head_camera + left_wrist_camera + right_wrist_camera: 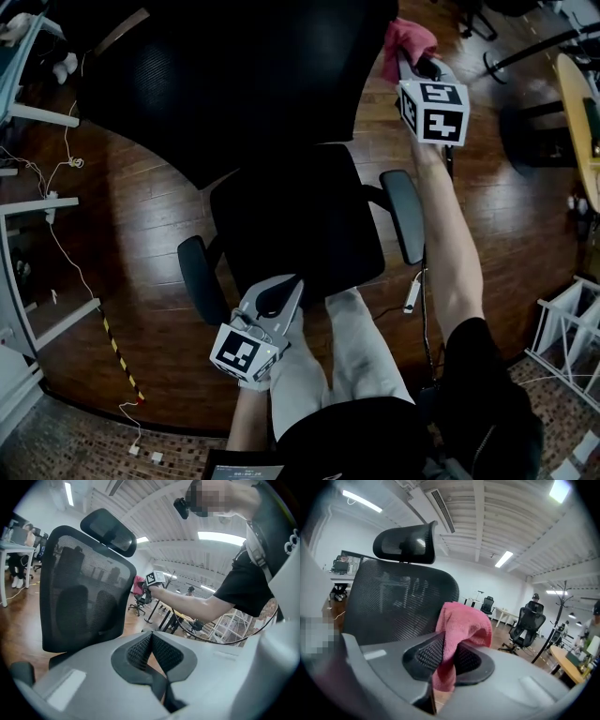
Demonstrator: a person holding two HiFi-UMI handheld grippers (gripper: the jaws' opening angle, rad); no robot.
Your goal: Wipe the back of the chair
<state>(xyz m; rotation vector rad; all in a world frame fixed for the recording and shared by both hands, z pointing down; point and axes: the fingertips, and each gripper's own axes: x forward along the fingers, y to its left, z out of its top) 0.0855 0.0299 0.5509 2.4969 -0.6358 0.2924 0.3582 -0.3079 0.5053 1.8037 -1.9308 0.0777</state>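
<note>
A black mesh office chair stands in front of me, its backrest filling the top of the head view and its seat below. My right gripper is raised at the backrest's right edge, shut on a pink cloth. In the right gripper view the cloth is pinched between the jaws, just in front of the mesh backrest and headrest. My left gripper hangs low over the seat's front edge, shut and holding nothing; its view shows the backrest to the left.
Armrests flank the seat. White desk frames and cables line the left, a white rack stands at the right, a round table edge at far right. Other chairs stand behind on the wooden floor.
</note>
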